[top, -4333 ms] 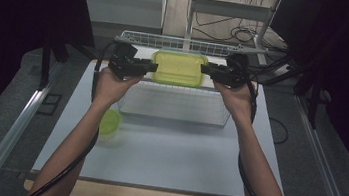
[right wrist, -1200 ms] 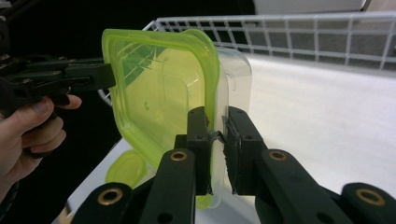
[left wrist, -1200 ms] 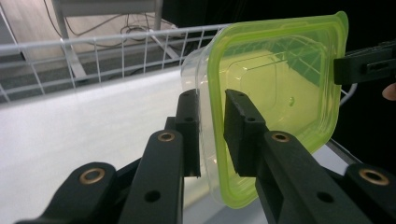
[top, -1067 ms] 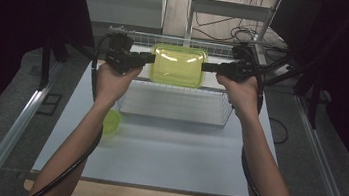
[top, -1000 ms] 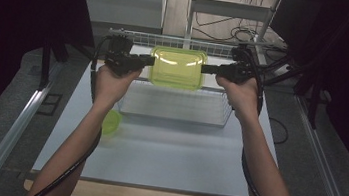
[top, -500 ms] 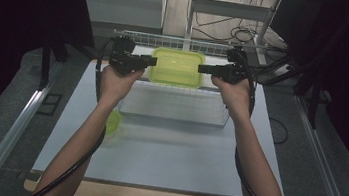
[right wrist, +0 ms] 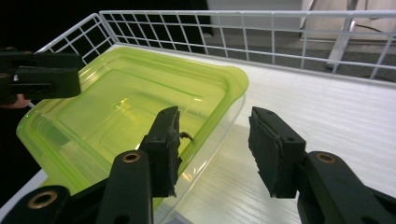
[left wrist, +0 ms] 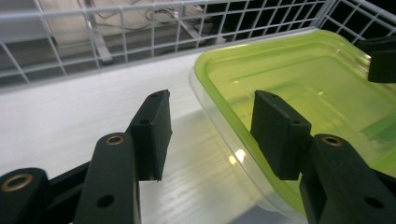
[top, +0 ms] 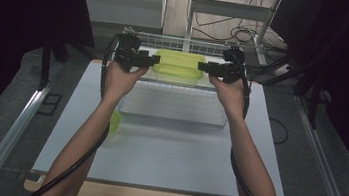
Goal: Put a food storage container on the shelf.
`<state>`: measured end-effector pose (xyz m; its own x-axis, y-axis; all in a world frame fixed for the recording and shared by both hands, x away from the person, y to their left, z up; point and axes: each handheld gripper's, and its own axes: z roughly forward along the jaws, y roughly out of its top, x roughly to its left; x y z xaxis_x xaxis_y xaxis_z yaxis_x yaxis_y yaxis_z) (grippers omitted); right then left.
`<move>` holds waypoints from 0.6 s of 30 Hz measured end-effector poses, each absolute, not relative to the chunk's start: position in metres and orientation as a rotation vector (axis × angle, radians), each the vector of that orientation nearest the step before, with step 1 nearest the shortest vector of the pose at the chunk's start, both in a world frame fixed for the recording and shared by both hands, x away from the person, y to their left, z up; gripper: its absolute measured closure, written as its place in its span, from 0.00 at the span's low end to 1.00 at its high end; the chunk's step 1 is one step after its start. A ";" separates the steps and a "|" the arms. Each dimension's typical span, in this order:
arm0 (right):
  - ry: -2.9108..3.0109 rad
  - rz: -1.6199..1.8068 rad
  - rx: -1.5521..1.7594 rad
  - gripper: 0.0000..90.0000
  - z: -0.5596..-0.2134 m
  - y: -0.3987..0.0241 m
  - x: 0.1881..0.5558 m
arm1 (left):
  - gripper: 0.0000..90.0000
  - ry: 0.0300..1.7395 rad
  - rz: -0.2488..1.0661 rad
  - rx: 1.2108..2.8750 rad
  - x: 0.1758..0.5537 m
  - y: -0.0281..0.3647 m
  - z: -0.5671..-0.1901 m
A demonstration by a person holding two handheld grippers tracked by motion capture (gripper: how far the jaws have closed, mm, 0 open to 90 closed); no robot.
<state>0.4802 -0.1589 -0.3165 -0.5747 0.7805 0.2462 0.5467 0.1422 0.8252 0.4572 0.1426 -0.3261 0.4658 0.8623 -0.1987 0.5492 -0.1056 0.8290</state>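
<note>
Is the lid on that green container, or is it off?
On. The green lid sits flat over the clear container, its rim overhanging the walls all round in both gripper views.

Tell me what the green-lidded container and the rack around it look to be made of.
Container: likely plastic. Its green lid is translucent and glossy, with light glints on it; the body beneath is clear, and the white surface shows through it. Rack: looks like thin metal wire in a square grid with a matte white coating, though coated plastic cannot be ruled out.
</note>
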 end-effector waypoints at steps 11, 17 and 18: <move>2.146 1.474 1.123 0.69 -0.288 -0.172 0.456 | 0.73 1.028 0.480 1.798 0.426 0.142 -0.295; 2.247 1.475 0.961 0.97 -0.292 -0.181 0.419 | 0.96 0.923 0.449 1.858 0.385 0.138 -0.309; 2.262 1.483 0.945 0.98 -0.296 -0.181 0.413 | 0.98 0.911 0.428 1.868 0.382 0.137 -0.313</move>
<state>0.4135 -0.1810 -0.2959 -0.7488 0.6520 0.1193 0.3693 0.2610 0.8919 0.3817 0.1366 -0.3135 0.6573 0.7476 -0.0952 0.4040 -0.2429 0.8819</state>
